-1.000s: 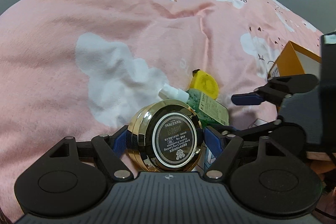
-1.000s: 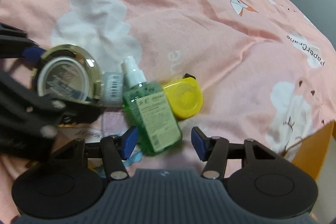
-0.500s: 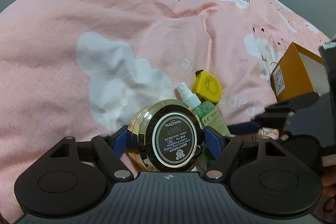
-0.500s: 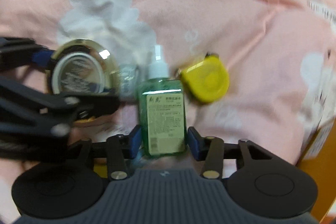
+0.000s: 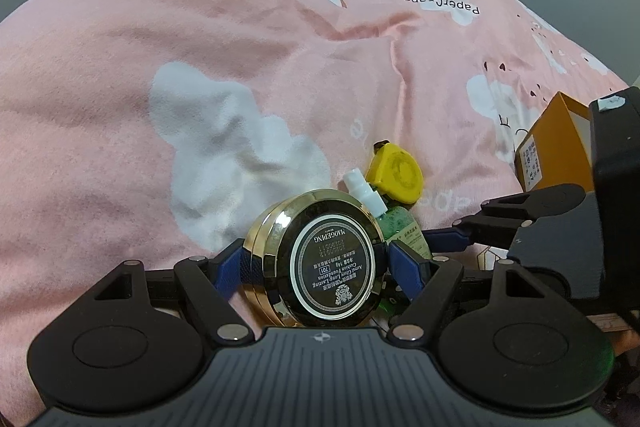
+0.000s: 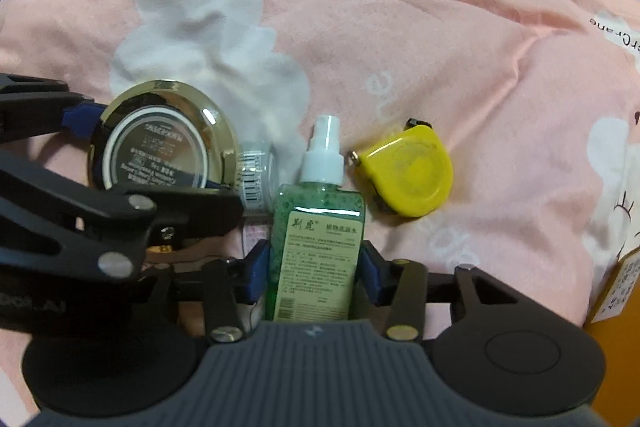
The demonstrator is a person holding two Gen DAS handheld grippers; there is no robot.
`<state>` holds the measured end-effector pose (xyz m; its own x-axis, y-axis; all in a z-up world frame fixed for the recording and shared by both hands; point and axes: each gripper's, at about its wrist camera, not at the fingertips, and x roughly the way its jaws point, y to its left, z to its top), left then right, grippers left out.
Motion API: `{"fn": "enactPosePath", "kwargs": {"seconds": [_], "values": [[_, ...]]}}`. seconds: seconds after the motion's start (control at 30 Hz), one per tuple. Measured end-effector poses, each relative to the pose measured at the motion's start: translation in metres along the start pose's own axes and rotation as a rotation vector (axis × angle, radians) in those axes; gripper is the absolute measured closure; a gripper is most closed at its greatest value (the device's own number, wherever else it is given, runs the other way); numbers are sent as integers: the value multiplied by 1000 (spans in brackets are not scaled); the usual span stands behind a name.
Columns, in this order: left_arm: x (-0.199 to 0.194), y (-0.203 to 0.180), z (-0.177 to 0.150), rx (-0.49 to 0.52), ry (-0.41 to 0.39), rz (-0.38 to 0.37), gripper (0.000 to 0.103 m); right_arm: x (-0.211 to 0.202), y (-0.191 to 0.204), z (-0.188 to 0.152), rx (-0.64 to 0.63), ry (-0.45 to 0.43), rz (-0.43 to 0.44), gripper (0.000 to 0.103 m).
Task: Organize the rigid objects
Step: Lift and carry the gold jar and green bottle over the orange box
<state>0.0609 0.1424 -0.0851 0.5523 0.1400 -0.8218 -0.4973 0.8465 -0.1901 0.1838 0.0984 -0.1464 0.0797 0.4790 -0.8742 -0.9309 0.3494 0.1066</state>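
Note:
My left gripper (image 5: pixel 316 263) is shut on a round gold cushion compact (image 5: pixel 320 259), holding it on edge above the pink blanket; the compact also shows in the right wrist view (image 6: pixel 160 143). My right gripper (image 6: pixel 314 271) is shut on a green spray bottle (image 6: pixel 316 243) with a white nozzle, which lies flat; the bottle also shows behind the compact in the left wrist view (image 5: pixel 400 223). A yellow tape measure (image 6: pixel 408 171) lies just right of the bottle's nozzle, and it shows in the left wrist view (image 5: pixel 396 175).
A small clear jar with a barcode label (image 6: pixel 256 179) lies between the compact and the bottle. An orange cardboard box (image 5: pixel 556 151) stands at the right and shows in the right wrist view (image 6: pixel 616 299). The pink blanket (image 5: pixel 200 67) covers the bed.
My right gripper moved in around the green bottle and closed its fingers on it. My left gripper kept its hold on the compact and barely moved.

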Motion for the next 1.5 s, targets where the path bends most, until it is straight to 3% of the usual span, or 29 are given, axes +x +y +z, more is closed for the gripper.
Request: {"fn": "enactPosePath", "kwargs": {"seconds": [0.33, 0.77, 1.1, 1.4, 1.5], "values": [[-18, -8, -1, 8, -45, -6, 16, -38, 3, -20, 55, -38, -46, 57], [-71, -39, 13, 40, -194, -83, 16, -135, -2, -38, 125, -233, -199, 57], [-92, -98, 23, 129, -268, -217, 16, -213, -26, -64, 199, -366, -369, 57], [-74, -173, 28, 274, -252, -351, 16, -255, -72, -107, 286, -314, -549, 57], [-60, -200, 29, 329, -234, -388, 16, -264, -95, -124, 342, -285, -566, 57]]}}
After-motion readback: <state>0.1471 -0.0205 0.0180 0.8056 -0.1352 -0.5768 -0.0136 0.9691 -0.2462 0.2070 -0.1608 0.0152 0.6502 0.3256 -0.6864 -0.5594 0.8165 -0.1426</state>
